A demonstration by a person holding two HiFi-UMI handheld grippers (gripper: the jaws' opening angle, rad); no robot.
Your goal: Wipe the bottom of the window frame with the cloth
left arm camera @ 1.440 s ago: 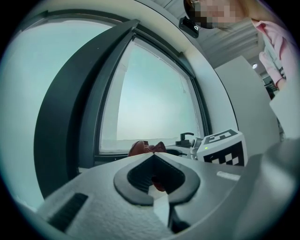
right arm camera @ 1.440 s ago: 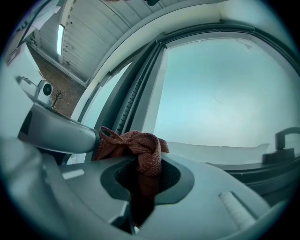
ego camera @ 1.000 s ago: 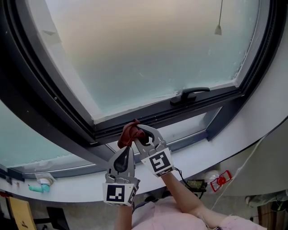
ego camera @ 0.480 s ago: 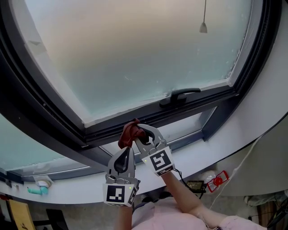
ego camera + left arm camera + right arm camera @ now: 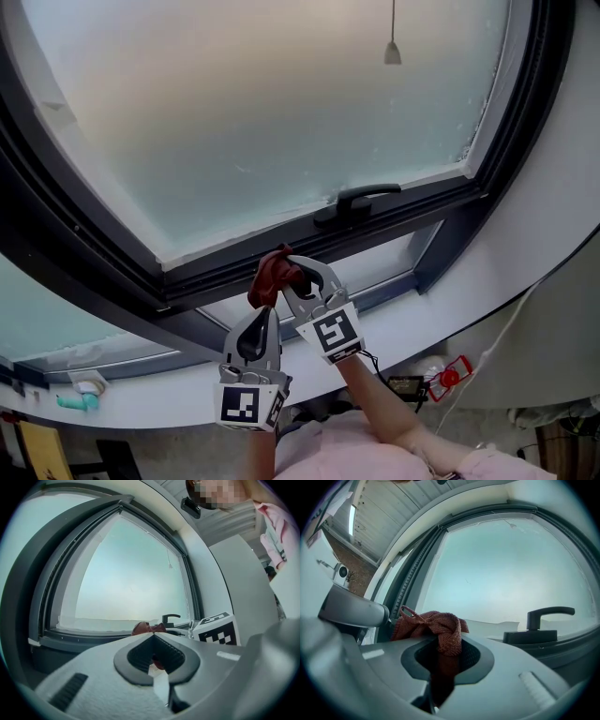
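- cloth (image 5: pixel 274 275): red-brown, bunched, sits at the dark bottom rail (image 5: pixel 216 274) of the window frame, left of the window handle (image 5: pixel 354 199). Cannot tell if it actually touches the rail.
- right hand-held gripper (image 5: pixel 292 281): jaws clamped on the cloth. The right gripper view shows the cloth (image 5: pixel 436 630) pinched between the pads, with a wad and a loop spilling over the top and a tail hanging down through the jaw opening.
- left hand-held gripper (image 5: pixel 263 319): just below and left of the right one, tips pointing up at the cloth. In the left gripper view the jaw tips meet and nothing is clamped. The cloth (image 5: pixel 149 628) shows just past the tips, with a bit of red visible through the gap behind the pads.
- window handle: black lever, lying horizontal on the rail, seen right of the cloth from the right hand-held gripper (image 5: pixel 543 616).
- frosted pane (image 5: pixel 281 112) fills the frame above the rail; a small cord pull (image 5: pixel 393 52) hangs in front of it.
- white sill (image 5: pixel 469 300) runs below the frame.
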